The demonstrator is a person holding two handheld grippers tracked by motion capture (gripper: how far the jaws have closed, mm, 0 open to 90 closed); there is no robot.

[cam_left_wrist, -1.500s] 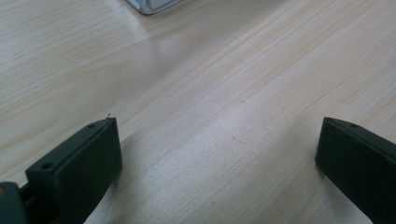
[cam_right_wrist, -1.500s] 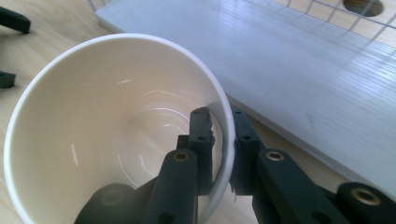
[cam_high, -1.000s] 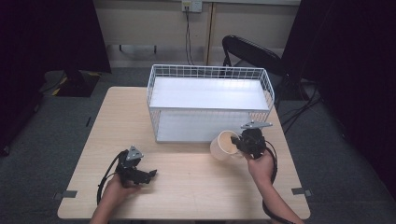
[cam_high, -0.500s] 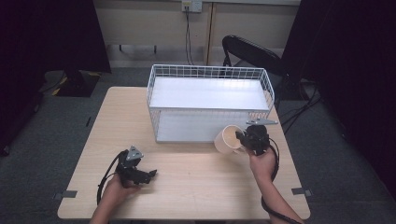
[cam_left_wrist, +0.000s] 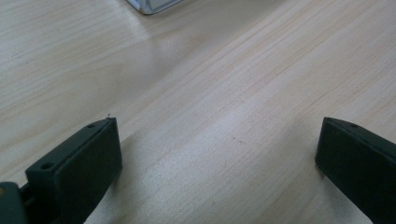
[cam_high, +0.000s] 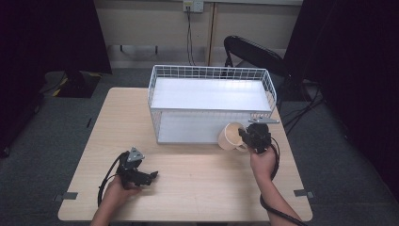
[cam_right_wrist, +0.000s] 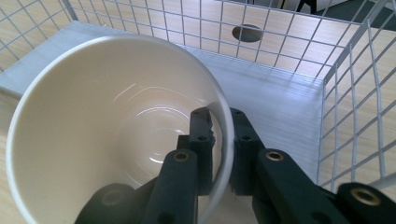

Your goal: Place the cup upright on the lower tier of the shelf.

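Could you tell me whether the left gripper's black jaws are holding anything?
No, the left gripper stands open over bare wooden table.

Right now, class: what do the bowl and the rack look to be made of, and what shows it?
Bowl: probably glazed ceramic; cream, glossy, with curved highlights inside. Rack: white-coated metal wire, seen in its thin grid walls; shelves smooth and matte.

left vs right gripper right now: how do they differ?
The left gripper has its jaws wide open with nothing between them; the right gripper is shut on the wall of the cream bowl. The left sits low over bare table; the right holds the bowl tipped at the open front of the wire basket. Both are black, two-jawed and hand-held.
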